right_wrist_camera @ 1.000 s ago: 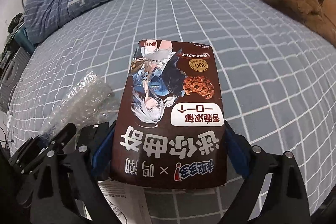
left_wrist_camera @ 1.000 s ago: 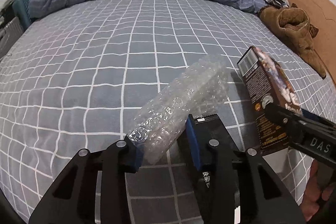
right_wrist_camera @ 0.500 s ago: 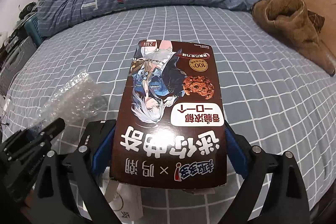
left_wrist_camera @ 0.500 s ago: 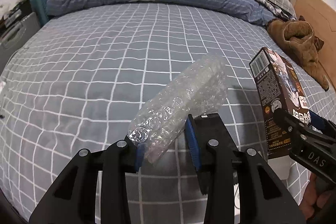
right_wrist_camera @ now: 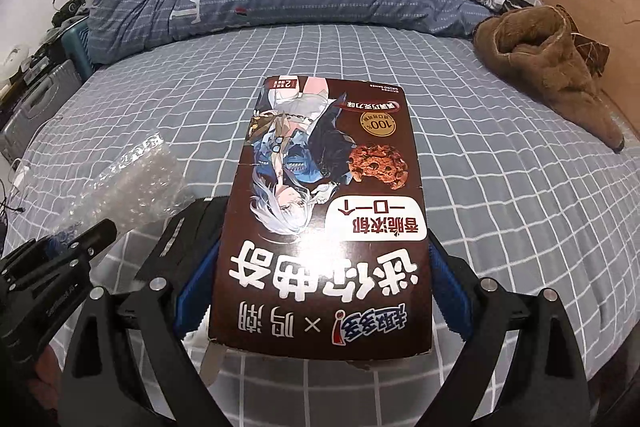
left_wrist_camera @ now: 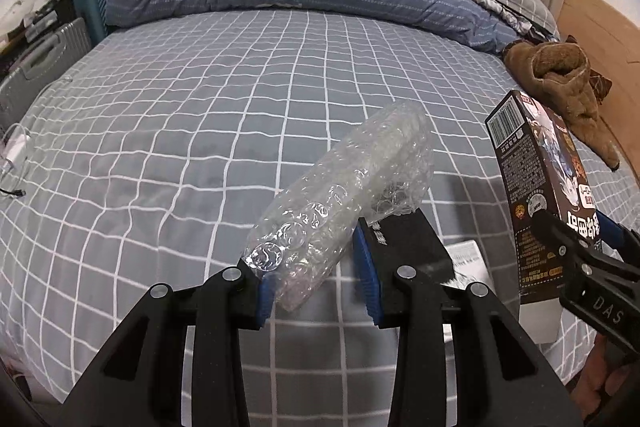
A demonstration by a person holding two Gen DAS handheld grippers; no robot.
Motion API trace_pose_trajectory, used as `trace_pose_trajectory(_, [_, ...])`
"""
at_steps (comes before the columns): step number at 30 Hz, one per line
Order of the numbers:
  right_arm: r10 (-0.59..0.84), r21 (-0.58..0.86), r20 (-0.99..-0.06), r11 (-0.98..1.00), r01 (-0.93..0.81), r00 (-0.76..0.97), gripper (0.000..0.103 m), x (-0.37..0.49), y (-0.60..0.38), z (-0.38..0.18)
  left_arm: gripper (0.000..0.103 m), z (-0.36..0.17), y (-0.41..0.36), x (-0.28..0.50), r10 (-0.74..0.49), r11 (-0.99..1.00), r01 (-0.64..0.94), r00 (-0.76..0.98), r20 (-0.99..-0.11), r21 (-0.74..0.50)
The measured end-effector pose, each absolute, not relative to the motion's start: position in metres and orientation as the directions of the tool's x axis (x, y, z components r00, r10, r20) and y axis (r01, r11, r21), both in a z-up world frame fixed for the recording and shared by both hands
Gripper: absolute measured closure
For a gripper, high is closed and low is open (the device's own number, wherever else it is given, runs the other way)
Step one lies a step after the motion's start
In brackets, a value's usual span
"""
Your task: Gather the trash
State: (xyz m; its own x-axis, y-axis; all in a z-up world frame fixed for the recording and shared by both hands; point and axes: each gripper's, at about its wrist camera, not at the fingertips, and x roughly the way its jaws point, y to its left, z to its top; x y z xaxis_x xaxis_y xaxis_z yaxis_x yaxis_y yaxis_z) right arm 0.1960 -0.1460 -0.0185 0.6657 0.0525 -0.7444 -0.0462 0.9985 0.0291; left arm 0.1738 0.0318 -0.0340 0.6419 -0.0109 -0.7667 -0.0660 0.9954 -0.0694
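Above the grey checked bed (left_wrist_camera: 200, 131), left tongs (left_wrist_camera: 316, 279) pinch a crumpled clear bubble-wrap roll (left_wrist_camera: 344, 195), light and squashy; right tongs (right_wrist_camera: 320, 287) clamp a stiff brown cardboard biscuit box (right_wrist_camera: 328, 211) across its sides, probably light.

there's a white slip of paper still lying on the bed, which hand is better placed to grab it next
Neither is free: the left gripper pinches the bubble wrap and the right gripper clamps the cookie box. The paper slip lies just past the left one's right finger, so left is nearer once emptied.
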Motion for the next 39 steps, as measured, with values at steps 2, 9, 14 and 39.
trace_pose_trajectory(2, [0.05,0.026,-0.74,0.999,-0.045,0.671,0.015,0.189,-0.149,-0.016,0.068,-0.033,0.03,0.169,-0.016,0.995,-0.063,0.644,-0.765,-0.074])
trace_pose_trajectory(9, [0.05,0.033,-0.733,0.999,-0.039,0.679,0.015,0.167,-0.154,-0.01,0.068,-0.034,0.021,0.144,-0.035,0.995,-0.052,0.638,-0.77,-0.088])
trace_pose_trajectory(14, [0.059,0.038,-0.72,0.998,-0.046,0.692,0.015,0.151,-0.153,-0.003,0.068,-0.033,0.018,0.128,-0.033,0.995,-0.054,0.636,-0.771,-0.087])
trace_pose_trajectory(39, [0.078,0.058,-0.725,0.997,-0.052,0.684,0.015,0.07,-0.168,0.0,0.068,-0.028,0.005,0.047,-0.063,0.993,-0.036,0.635,-0.77,-0.111])
